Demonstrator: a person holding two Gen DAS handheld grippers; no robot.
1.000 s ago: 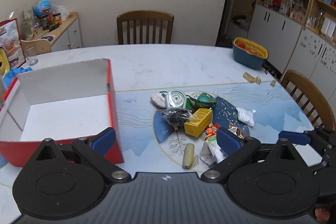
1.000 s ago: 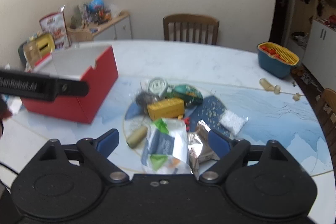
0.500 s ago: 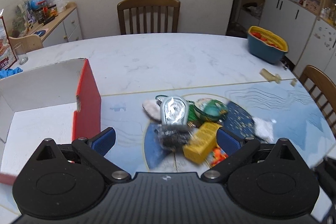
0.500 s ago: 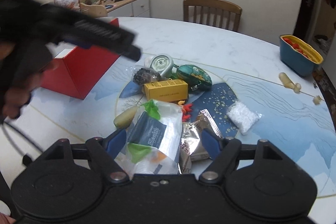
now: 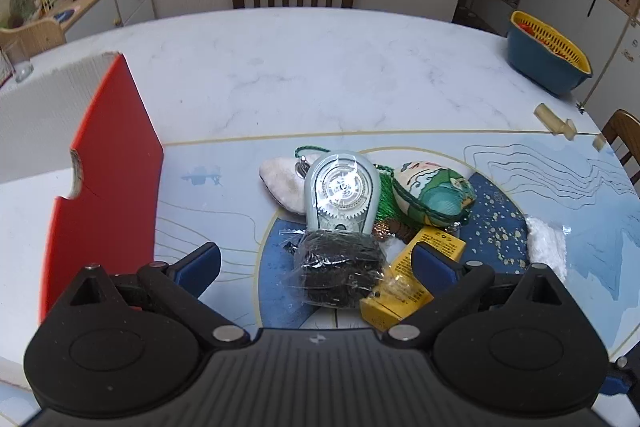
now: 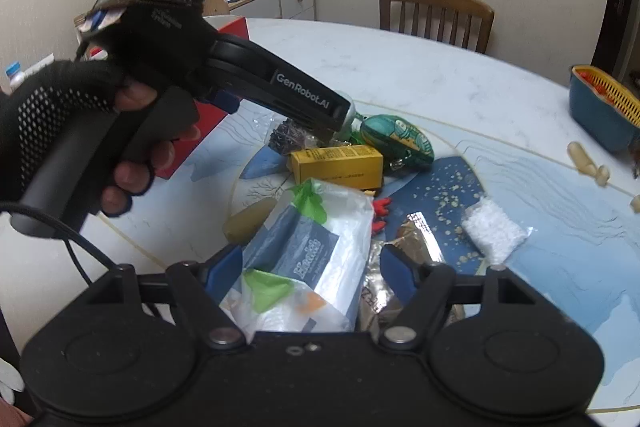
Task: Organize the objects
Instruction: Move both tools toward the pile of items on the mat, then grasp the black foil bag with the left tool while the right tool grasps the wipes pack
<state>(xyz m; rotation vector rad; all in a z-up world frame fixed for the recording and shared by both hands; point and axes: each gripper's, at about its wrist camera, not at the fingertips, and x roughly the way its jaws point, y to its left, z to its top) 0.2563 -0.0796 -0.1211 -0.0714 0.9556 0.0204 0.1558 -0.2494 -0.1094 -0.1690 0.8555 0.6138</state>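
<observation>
The left gripper [image 5: 316, 261] stands released, its jaws astride a black wiry scrubber wrapped in clear crinkly plastic [image 5: 339, 271] lying on the tabletop [image 5: 320, 67]. That bundle looks light, springy and slippery in its wrap; pinching across its middle seems safest. Just beyond it lies a pale grey teardrop-shaped plastic tape dispenser [image 5: 342, 195], hard and smooth; touching its right is a yellow cardboard carton [image 5: 416, 277]. The red box with white inside [image 5: 108, 163] sits to the left, with bare tabletop between. The right gripper [image 6: 310, 271], also released, straddles a soft white plastic bag with blue label [image 6: 308, 259]; a crumpled silver foil packet [image 6: 416, 239] crowds its right finger.
</observation>
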